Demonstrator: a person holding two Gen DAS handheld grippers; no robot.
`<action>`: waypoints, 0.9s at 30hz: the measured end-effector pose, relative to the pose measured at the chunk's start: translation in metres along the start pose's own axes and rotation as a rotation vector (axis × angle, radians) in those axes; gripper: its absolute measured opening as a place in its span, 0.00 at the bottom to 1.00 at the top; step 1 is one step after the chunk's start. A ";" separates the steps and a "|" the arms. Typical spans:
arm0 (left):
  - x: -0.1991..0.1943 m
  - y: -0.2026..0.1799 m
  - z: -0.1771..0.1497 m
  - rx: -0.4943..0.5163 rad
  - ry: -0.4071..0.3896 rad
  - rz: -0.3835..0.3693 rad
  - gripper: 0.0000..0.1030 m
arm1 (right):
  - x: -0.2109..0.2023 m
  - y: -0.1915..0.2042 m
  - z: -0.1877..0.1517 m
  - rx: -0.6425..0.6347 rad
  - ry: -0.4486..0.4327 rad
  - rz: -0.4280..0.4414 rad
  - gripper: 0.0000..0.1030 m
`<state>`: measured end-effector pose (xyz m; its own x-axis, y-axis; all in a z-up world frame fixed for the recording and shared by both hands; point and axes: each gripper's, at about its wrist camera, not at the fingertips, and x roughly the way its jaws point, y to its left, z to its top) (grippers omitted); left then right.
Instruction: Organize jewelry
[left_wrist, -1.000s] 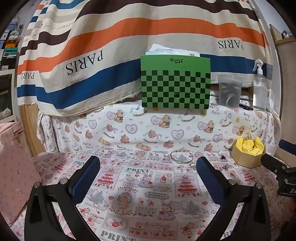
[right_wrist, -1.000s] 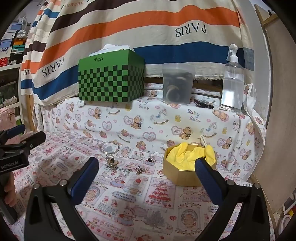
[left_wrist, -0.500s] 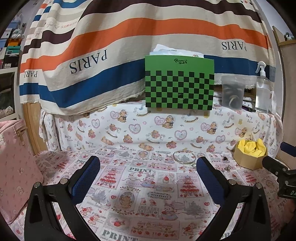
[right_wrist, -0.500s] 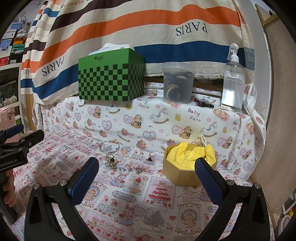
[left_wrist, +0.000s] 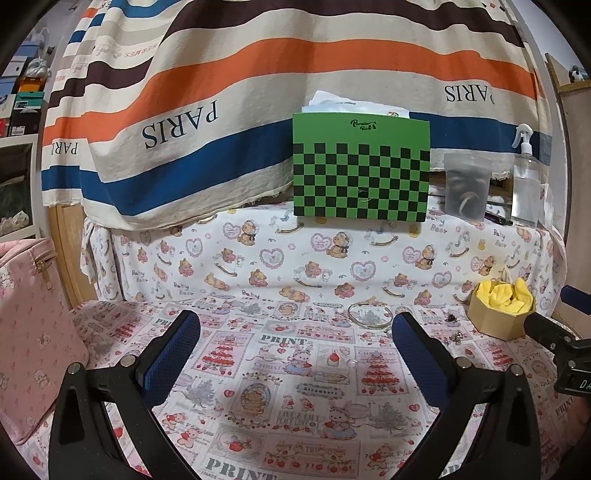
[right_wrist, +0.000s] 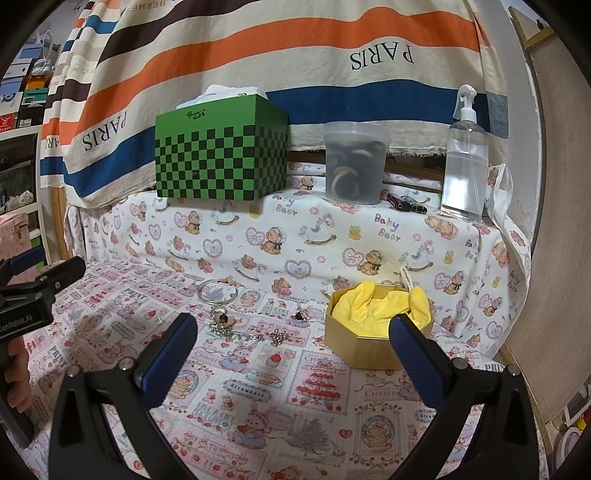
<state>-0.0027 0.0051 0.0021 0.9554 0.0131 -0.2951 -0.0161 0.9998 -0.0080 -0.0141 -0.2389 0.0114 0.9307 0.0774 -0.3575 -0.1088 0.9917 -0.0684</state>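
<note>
My left claw (left_wrist: 295, 343) had drifted back from the printed cloth, jaws apart and empty; my right claw (right_wrist: 291, 343) hung likewise apart and empty. The thin silver bangle (right_wrist: 218, 291) and small metal trinkets (right_wrist: 221, 323) still lay left of the gold octagonal box with yellow lining (right_wrist: 376, 332), nothing yet sorted.

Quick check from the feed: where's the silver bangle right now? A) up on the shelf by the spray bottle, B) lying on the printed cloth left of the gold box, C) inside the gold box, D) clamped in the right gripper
B: the silver bangle lies flat on the printed cloth, left of the gold box; the right gripper is open and empty.
</note>
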 end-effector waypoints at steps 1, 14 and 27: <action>0.000 0.000 0.000 0.000 0.000 0.000 1.00 | 0.000 0.000 -0.001 0.000 0.000 0.000 1.00; 0.002 0.001 0.000 -0.002 0.001 0.031 1.00 | 0.001 -0.001 -0.001 0.002 0.004 -0.011 1.00; 0.002 0.002 -0.001 -0.007 -0.002 0.037 1.00 | 0.001 -0.001 -0.001 -0.002 0.013 -0.042 1.00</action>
<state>-0.0015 0.0068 0.0007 0.9548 0.0502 -0.2931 -0.0537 0.9985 -0.0039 -0.0129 -0.2398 0.0103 0.9298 0.0341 -0.3664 -0.0700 0.9939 -0.0852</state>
